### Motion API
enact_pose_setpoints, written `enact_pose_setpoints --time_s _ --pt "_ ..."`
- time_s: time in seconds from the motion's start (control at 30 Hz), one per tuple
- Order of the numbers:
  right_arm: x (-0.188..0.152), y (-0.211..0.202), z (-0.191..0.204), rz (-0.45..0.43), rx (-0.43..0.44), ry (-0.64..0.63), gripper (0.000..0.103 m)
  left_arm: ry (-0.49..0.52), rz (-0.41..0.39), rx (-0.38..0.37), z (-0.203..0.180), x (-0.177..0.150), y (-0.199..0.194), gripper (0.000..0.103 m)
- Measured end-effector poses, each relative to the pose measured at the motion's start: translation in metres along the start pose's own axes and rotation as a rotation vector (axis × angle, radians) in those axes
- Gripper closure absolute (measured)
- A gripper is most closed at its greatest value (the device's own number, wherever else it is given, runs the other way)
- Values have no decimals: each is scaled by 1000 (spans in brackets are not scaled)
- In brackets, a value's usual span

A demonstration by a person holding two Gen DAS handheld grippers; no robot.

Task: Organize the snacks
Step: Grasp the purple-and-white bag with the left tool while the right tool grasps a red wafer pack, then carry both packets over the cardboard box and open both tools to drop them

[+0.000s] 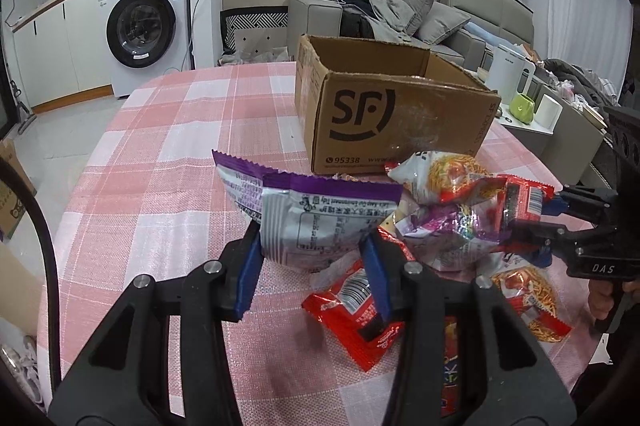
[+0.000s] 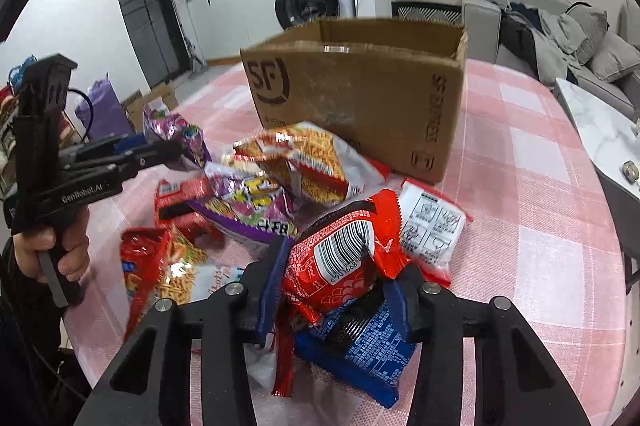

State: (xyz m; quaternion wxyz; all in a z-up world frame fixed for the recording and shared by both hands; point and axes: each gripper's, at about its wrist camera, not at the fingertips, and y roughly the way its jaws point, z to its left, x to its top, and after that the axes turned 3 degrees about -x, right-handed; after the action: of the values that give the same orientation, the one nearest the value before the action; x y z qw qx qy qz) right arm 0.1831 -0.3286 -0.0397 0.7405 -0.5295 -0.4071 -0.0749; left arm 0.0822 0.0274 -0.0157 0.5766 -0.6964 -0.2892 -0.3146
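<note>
Purple-edged packet [image 1: 316, 222] clenched in left claw [image 1: 312, 266]; right claw [image 2: 332, 278] grips red packet [image 2: 340, 258].

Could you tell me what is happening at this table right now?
A person is sorting snack packets with a hand-held gripper in each hand. The left hand-held gripper is shut on a purple and silver packet. The right hand-held gripper grips a red packet above the pile. The open cardboard box stands behind the pile on the checked tablecloth.

Pink-and-white checked tablecloth [image 1: 160, 153], brown box [image 1: 400, 121]
</note>
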Motion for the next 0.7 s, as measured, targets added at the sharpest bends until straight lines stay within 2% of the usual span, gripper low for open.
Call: enact_pose_setpoints --time_s 0.47,0.7 --pt "8 -56 -18 -153 -3 61 58 10 -82 -16 -11 13 -40 60" --pt "18 -76 -20 -200 -12 63 58 45 -137 -22 -26 32 -63 60"
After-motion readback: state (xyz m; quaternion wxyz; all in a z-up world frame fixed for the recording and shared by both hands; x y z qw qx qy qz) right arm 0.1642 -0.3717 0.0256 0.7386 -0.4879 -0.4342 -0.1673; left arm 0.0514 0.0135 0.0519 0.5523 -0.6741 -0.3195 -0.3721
